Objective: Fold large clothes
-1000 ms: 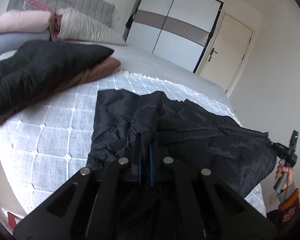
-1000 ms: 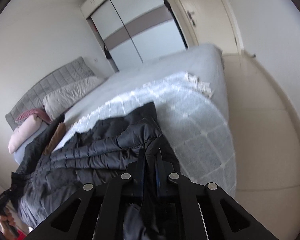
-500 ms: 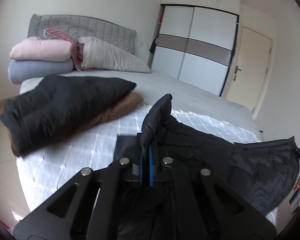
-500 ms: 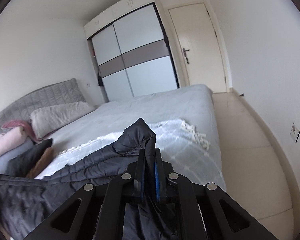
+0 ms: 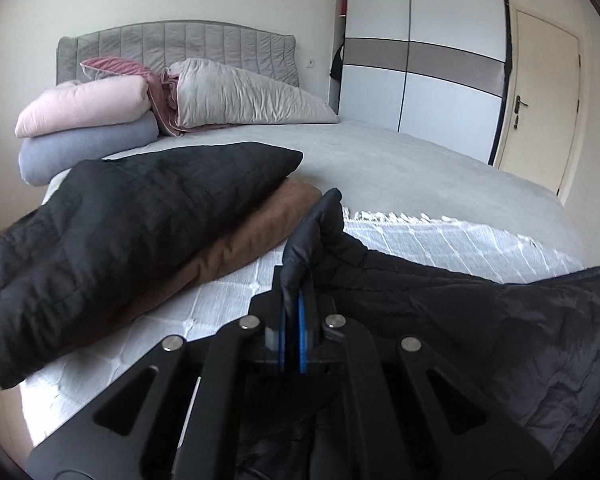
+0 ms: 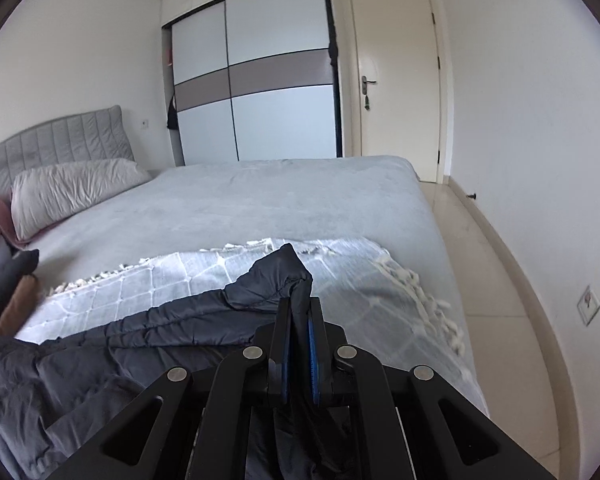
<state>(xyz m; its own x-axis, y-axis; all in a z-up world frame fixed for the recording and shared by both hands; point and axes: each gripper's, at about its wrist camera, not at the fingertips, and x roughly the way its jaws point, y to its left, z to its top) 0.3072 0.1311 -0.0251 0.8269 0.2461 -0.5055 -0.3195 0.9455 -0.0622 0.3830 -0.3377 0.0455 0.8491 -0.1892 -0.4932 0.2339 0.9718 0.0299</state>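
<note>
A large dark quilted jacket (image 5: pixel 480 320) hangs stretched between my two grippers above the white checked blanket (image 5: pixel 440 240) on the bed. My left gripper (image 5: pixel 294 300) is shut on one corner of the jacket, which sticks up past the fingertips. My right gripper (image 6: pixel 299 320) is shut on another corner of the jacket (image 6: pixel 140 344); the cloth runs off to the left over the blanket (image 6: pixel 340 272). The part below both grippers is hidden.
A folded black jacket (image 5: pixel 120 232) lies on a brown garment (image 5: pixel 236 248) at the bed's left. Rolled pink and blue bedding (image 5: pixel 84 120) and a grey pillow (image 5: pixel 244 100) sit by the headboard. A wardrobe (image 6: pixel 256 80), a door (image 6: pixel 396 80) and tiled floor (image 6: pixel 500 280) lie to the right.
Both grippers have lifted the jacket's edge up off the bed and levelled out; the views now look across the bed instead of down. Both stay shut on the cloth.
</note>
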